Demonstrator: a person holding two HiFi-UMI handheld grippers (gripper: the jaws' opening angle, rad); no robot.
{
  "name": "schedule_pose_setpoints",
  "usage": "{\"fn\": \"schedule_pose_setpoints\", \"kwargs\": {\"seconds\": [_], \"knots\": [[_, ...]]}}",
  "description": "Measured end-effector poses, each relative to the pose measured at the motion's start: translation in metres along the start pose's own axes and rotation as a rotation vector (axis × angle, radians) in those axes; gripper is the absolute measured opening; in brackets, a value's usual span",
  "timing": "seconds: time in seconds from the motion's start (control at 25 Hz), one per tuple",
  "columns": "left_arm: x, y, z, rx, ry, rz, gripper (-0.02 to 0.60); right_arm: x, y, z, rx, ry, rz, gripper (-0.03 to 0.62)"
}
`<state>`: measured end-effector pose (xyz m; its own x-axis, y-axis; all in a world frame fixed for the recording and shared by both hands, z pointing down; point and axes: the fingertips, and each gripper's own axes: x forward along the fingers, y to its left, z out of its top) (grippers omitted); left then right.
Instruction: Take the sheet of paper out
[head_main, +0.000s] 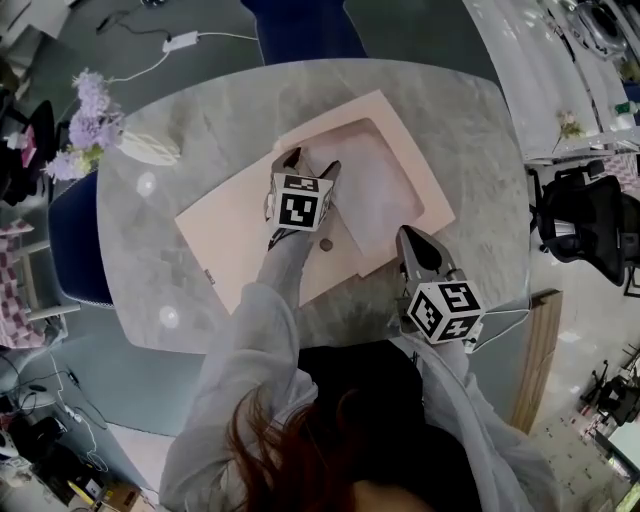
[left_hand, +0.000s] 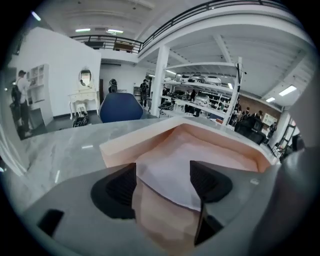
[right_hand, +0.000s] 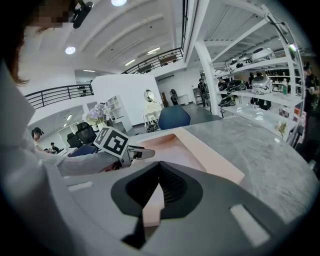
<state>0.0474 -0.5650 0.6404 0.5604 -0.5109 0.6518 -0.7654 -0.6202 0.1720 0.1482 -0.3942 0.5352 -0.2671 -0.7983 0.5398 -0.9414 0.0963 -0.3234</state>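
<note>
The bench (head_main: 480, 150) was one slab of grey, marble-veined stone with rounded corners, and bare surface showed on every side of the things lying on it. On it lay a single large envelope (head_main: 230, 240) of smooth peach card, flat and angled, opened so that its pocket faced away from the person, with raised card edges framing the opening. Inside that pocket lay the one sheet of paper (head_main: 385, 195), pale, thin and matte, its near corner lying out over the peach card. There were two tools. The left tool (head_main: 311, 162) hovered over that corner with its ribbed dark pads spread wide, the paper showing between them but touched by neither. The right tool (head_main: 412, 240) was clamped narrow on the envelope's near right edge, a strip of peach card pinched between its pads. A single small round brown stud (head_main: 325, 244) sat on the envelope between the two tools.
</note>
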Motion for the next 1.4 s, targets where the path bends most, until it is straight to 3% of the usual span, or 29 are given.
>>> {"fn": "schedule_pose_setpoints", "kwargs": {"seconds": [0.4,0.8,1.0,1.2,1.24,1.4], "knots": [[0.028,0.006,-0.005,0.150,0.099,0.030,0.344,0.006,-0.008,-0.001,0.015,0.008,-0.018,0.011],[0.029,0.007,-0.007,0.141,0.108,0.040,0.338,0.008,-0.011,-0.001,0.019,0.008,-0.019,0.011],[0.028,-0.001,-0.009,0.163,0.119,0.030,0.239,0.007,-0.010,-0.002,0.019,0.011,-0.015,0.011],[0.025,-0.007,-0.011,0.214,0.116,0.049,0.092,0.004,-0.008,-0.002,0.017,0.008,-0.010,0.011],[0.023,-0.007,-0.011,0.211,0.113,0.058,0.025,0.002,-0.009,-0.002,0.018,0.006,-0.010,0.011],[0.015,-0.007,-0.012,0.148,0.094,0.056,0.014,-0.005,-0.010,-0.004,0.022,-0.001,-0.012,0.011]]}}
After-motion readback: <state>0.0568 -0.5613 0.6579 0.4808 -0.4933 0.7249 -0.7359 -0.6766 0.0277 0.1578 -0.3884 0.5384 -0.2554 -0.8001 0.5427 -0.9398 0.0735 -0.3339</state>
